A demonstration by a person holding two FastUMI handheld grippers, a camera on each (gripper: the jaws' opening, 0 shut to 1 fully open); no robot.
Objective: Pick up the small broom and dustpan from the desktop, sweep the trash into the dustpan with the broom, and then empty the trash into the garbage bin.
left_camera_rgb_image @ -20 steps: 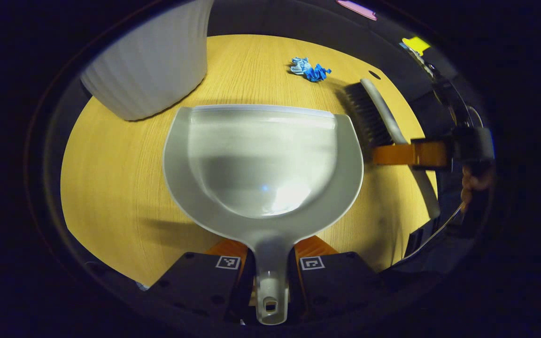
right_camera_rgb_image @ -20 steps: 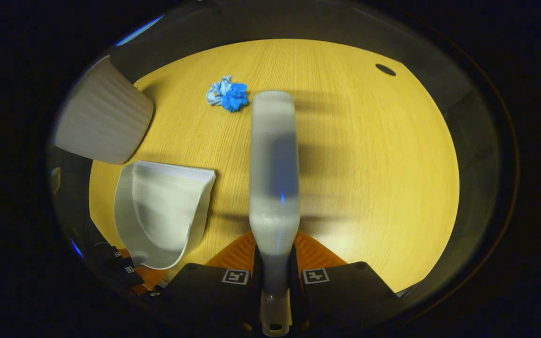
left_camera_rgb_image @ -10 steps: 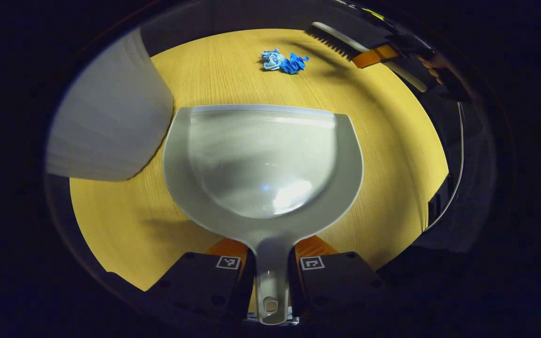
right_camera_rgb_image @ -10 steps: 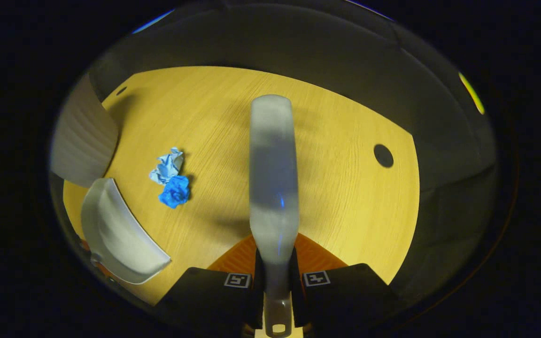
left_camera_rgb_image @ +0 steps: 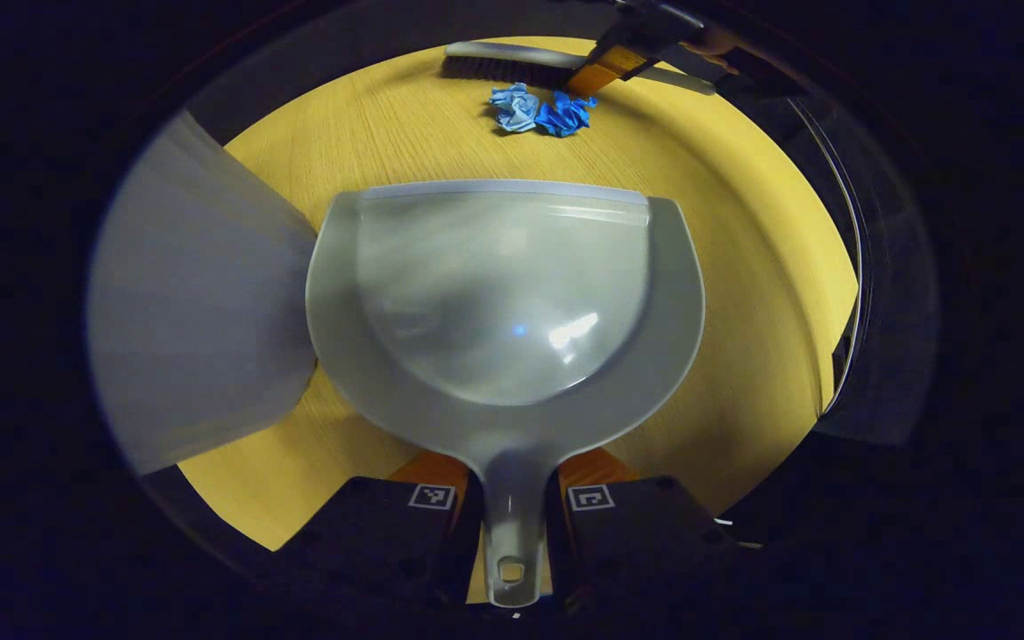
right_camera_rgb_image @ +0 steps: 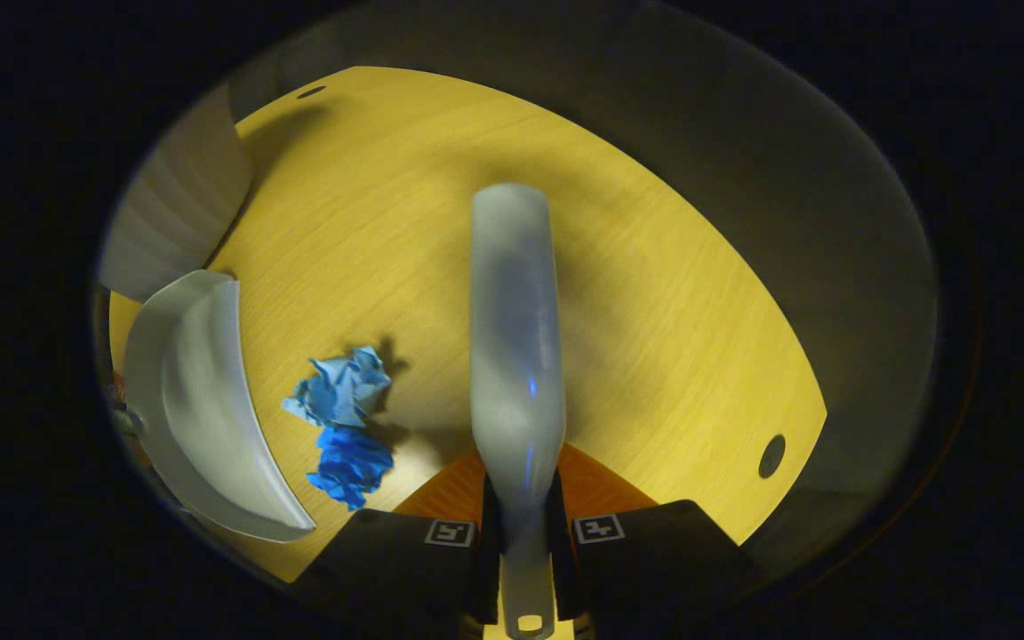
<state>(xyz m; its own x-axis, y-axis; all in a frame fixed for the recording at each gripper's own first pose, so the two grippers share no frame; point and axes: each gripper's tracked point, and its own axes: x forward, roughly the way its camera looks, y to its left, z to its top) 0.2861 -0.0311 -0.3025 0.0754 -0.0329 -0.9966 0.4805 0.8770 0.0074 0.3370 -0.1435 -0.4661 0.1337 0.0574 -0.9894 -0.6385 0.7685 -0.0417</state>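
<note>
The broom (left_camera_rgb_image: 512, 64), clamped in the right gripper (right_camera_rgb_image: 525, 542), has swung behind the trash (left_camera_rgb_image: 540, 111), facing the dustpan (left_camera_rgb_image: 503, 293) the left gripper (left_camera_rgb_image: 512, 511) clamps: sweeping can start.

Two handheld grippers with dark, tagged bodies

The left gripper (left_camera_rgb_image: 512, 507) has two blocky black housings side by side, each bearing a small square black-and-white marker on its upper inner corner and a few round screw recesses. The right gripper (right_camera_rgb_image: 525, 533) has the same black blocks and paired square markers; seen from the left gripper view, a hand (left_camera_rgb_image: 715, 49) wraps its dark body.
</note>
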